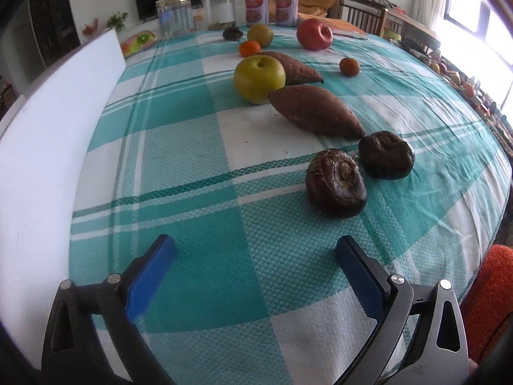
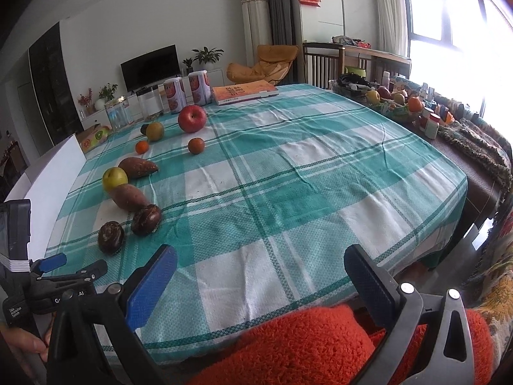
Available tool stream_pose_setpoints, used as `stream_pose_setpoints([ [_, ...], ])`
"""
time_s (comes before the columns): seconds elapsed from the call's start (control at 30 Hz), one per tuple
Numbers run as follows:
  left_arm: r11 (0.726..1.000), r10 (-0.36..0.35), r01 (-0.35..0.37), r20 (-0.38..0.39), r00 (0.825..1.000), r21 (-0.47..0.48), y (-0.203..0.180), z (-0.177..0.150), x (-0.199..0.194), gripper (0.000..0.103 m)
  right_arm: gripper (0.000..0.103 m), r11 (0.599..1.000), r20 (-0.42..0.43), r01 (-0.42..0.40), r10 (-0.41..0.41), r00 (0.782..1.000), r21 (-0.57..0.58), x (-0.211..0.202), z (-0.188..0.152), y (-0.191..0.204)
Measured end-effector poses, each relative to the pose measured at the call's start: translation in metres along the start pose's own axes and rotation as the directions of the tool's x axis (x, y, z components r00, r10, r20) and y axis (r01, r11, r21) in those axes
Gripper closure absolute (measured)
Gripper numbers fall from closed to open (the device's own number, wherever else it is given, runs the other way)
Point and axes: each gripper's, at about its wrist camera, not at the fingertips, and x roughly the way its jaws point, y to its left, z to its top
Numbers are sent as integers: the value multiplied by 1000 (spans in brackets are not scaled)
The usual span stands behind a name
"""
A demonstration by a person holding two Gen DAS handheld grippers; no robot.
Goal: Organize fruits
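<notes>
Produce lies in a loose line on the teal checked tablecloth (image 1: 192,160). Two dark water chestnuts (image 1: 335,186) (image 1: 386,154) sit nearest my left gripper (image 1: 255,250), which hovers open and empty just in front of them. Behind them lie two sweet potatoes (image 1: 315,114) (image 1: 291,69), a green apple (image 1: 259,78), two small oranges (image 1: 349,66) (image 1: 250,48), a brownish pear (image 1: 260,34), a red apple (image 1: 314,33) and a dark fruit (image 1: 232,33). My right gripper (image 2: 259,263) is open and empty over the table's near edge, right of the row of produce (image 2: 128,197).
A white foam board (image 1: 48,147) stands along the table's left edge. Jars and two tins (image 1: 256,6) line the far edge, with a book (image 2: 245,91) beside them. A cluttered side table with fruit (image 2: 397,99) is at the right. An orange fuzzy sleeve (image 2: 304,346) is below.
</notes>
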Motion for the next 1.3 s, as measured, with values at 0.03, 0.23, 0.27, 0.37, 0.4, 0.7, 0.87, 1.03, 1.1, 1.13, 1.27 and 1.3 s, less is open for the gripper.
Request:
stream_pose_setpoints([
  [0.03, 1000, 2, -2, 19, 1000, 6, 2, 0, -1, 1, 0, 1000, -6, -1, 1, 1000, 10, 1, 0, -2],
  [0.23, 1000, 5, -6, 23, 1000, 16, 4, 18, 12, 0, 0, 1000, -17, 3, -3, 1000, 23, 5, 1, -3],
  [0.27, 1000, -1, 1, 17, 1000, 26, 4, 23, 15, 0, 0, 1000, -14, 5, -4, 1000, 21, 3, -1, -2],
  [0.37, 997, -35, 37, -29, 999, 74, 9, 39, 24, 0, 0, 1000, -12, 6, -5, 1000, 20, 3, -1, -3],
  [0.4, 996, -39, 42, -43, 998, 80, 11, 44, 28, 0, 0, 1000, -15, 5, -5, 1000, 21, 3, -1, -3],
  [0.7, 996, -34, 31, 38, 999, 79, 34, 101, 71, 0, 0, 999, -27, -1, 2, 1000, 43, 6, -2, -9],
  [0.87, 997, -25, 22, 36, 999, 78, 35, 103, 72, 0, 0, 998, -32, 5, -3, 999, 61, 7, -2, -12],
  [1.03, 997, -24, 21, 36, 999, 79, 36, 103, 73, 0, 0, 999, -27, 34, -33, 999, 36, 6, -2, -6],
  [1.1, 997, -24, 21, 36, 999, 79, 36, 103, 73, 0, 0, 999, -24, 47, -46, 999, 27, 6, -2, -3],
  [1.13, 997, -24, 21, 36, 999, 79, 36, 103, 73, 0, 0, 998, -23, 52, -52, 998, 23, 6, -2, -3],
  [1.27, 997, -24, 21, 36, 999, 79, 36, 103, 73, 0, 0, 998, -19, 69, -69, 997, 11, 6, -2, 0],
  [1.3, 997, -24, 21, 36, 999, 79, 36, 103, 73, 0, 0, 997, -18, 73, -73, 997, 10, 6, -2, 1],
])
